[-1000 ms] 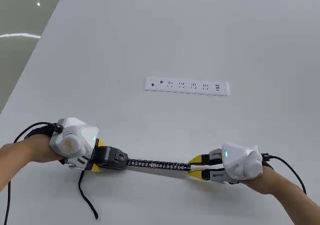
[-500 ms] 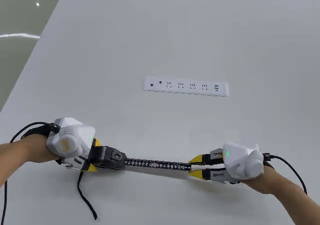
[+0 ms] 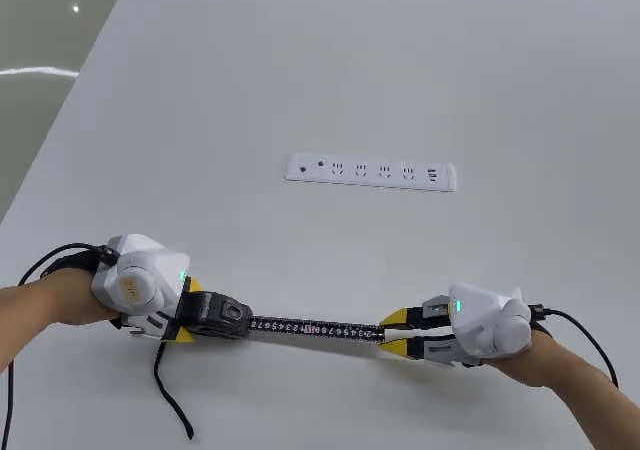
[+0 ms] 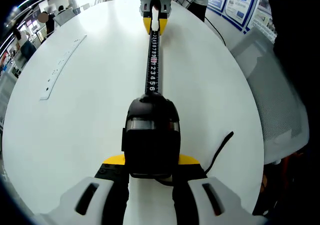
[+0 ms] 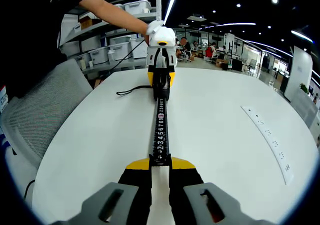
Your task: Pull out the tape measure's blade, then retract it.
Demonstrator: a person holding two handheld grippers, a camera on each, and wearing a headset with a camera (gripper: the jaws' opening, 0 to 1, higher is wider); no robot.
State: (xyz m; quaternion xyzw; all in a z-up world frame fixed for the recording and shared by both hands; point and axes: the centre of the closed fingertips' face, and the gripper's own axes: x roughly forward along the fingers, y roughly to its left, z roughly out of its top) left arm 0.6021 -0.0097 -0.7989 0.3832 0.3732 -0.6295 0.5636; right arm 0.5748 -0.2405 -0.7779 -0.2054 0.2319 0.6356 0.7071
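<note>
A: Holding the tape measure low on the white table, near the front edge, with the left gripper clamped on both sides of its black case. Pinching the blade at its free end with the right gripper, closed flat on the tip.

B: Looks part-way out, then, judging by the printed numbers stretched taut between the two. Worth pulling further?

A: Probably — but carefully. Could lose the tip if pulled off-line; thin, slick strip between narrow jaws, and would snap back toward the case under its spring.

B: And at the other end?

A: Might twist the case out of the left grip with a sideways tug, since held only by the flanks. Could also kink the blade by lifting one end above the other.

B: Anything in the way?

A: Not much. Only a power strip, well apart farther up the table, and a black strap trailing beside the left gripper toward the near edge, clear of the blade. For the return, better to walk the tip back under tension than to let go outright
</note>
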